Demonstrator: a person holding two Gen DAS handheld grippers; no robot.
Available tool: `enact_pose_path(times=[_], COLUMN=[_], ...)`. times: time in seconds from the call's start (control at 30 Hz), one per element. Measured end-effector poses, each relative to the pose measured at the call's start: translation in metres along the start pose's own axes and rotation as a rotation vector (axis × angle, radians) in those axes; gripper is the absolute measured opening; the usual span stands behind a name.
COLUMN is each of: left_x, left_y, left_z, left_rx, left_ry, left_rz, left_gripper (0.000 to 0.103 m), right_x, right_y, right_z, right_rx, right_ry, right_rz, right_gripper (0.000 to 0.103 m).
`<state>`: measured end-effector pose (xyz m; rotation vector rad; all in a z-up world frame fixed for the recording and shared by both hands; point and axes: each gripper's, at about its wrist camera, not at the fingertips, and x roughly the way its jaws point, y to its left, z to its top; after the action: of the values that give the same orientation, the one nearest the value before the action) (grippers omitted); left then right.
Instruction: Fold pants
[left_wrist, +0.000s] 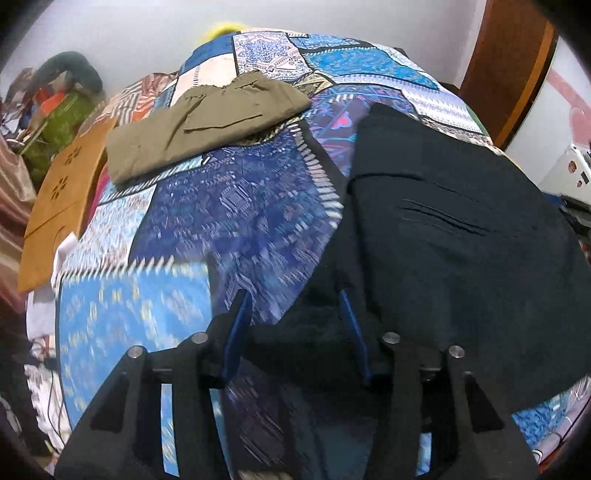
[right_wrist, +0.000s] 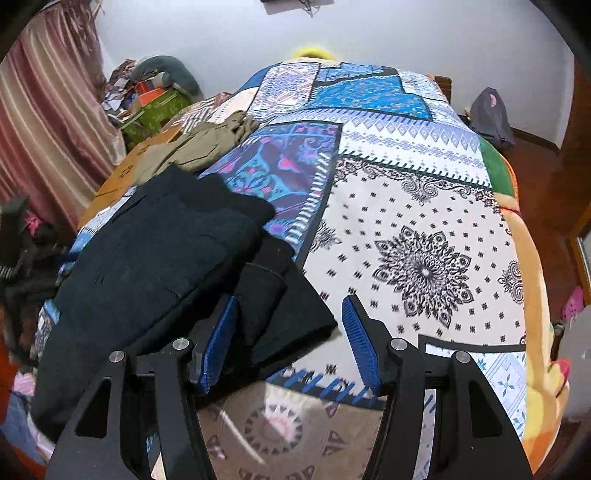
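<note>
On the patchwork bedspread (right_wrist: 424, 206), black pants (left_wrist: 461, 240) lie partly folded; left gripper (left_wrist: 293, 314) and right gripper (right_wrist: 288, 317) both gape apart over them.

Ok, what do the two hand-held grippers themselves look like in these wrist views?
Both look alike: the left hand-held gripper and the right hand-held gripper have matte black angular linkage arms with triangular cut-outs, round silver pivot pins, and two blue ribbed finger pads. No cables, markings or sleeves show.

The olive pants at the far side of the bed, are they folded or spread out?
Folded: the olive pants lie as a compact layered rectangle on the patchwork bedspread.
</note>
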<state>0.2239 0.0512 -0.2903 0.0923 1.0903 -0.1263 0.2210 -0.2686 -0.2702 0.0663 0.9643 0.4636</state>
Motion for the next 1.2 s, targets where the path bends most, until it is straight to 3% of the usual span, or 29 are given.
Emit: enact_pose_path(times=[0.37,0.53,0.87,1.03,1.13,1.2], left_x=[-0.035,-0.051,-0.103,-0.093,-0.072,-0.061], left_y=[-0.032,-0.040,-0.038,-0.054,-0.060,-0.060], left_z=[-0.033,-0.039,-0.029,-0.026,-0.025,-0.025], left_rx=[-0.063,-0.063,-0.068,-0.033,-0.010,-0.004], left_ry=[-0.053,-0.102,-0.230,-0.219,-0.186,-0.175], left_rz=[-0.072,-0.029,-0.043,-0.068,-0.040,-0.020], left_gripper=[0.043,0.043,0.049,0.049,0.049,0.051], right_x=[-0.078,-0.101,-0.092,-0.071,-0.064,-0.062], right_y=[0.018,0.040,0.070,0.071,0.065,0.065], right_z=[-0.021,-0.035,-0.063,-0.074,-0.075,-0.075], right_rx=[-0.006,-0.026,-0.021,-0.003,0.015,-0.004], right_ry=[-0.099,-0.136,-0.131,-0.087,-0.068,-0.064], right_rz=[-0.019,-0.008,0.047,0.061,0.086,0.094], right_gripper=[0.054,0.054,0.054,0.054,0.054,0.044])
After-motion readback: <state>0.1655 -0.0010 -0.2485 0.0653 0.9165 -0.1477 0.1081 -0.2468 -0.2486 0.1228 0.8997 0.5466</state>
